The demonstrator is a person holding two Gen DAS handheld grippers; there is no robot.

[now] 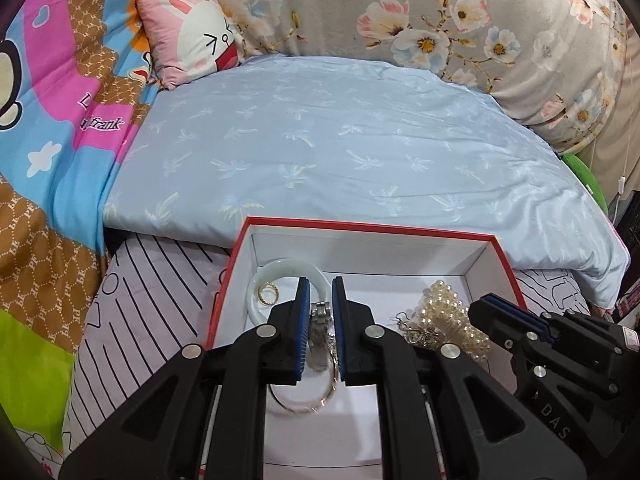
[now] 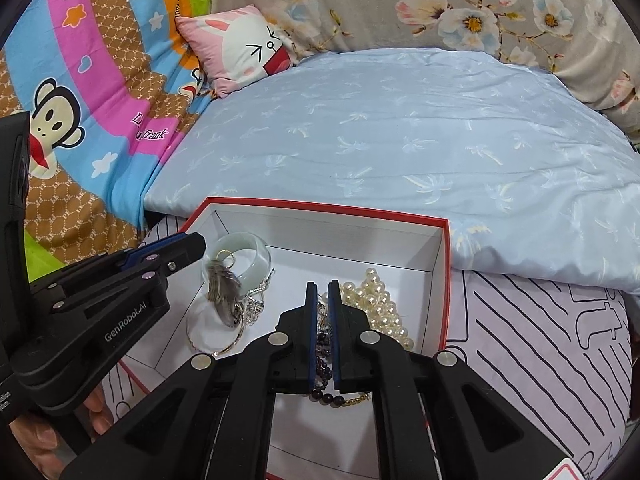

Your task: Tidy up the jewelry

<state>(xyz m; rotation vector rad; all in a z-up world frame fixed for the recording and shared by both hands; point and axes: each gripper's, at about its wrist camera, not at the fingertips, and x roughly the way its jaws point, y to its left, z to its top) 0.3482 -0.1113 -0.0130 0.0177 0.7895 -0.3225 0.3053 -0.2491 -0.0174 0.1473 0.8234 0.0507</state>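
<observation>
left gripper (image 1: 321, 292) clamps watch (image 1: 320, 330) — right gripper (image 2: 323, 292) pinches dark bead string (image 2: 323, 360), both over box (image 1: 360, 229).

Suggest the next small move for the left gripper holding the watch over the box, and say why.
Probably lower it a little and open. The left gripper is shut on the metal watch, which hangs inside the red-rimmed box above the thin bangle, clear of the pearl strand and the right gripper.

- A pale blue quilt (image 1: 340, 152) with a palm pattern covered the bed.
- A pink rabbit cushion (image 1: 192, 36) lay beside a colourful cartoon blanket (image 1: 52, 128).
- A grey floral cover (image 1: 460, 20) stood behind.
</observation>
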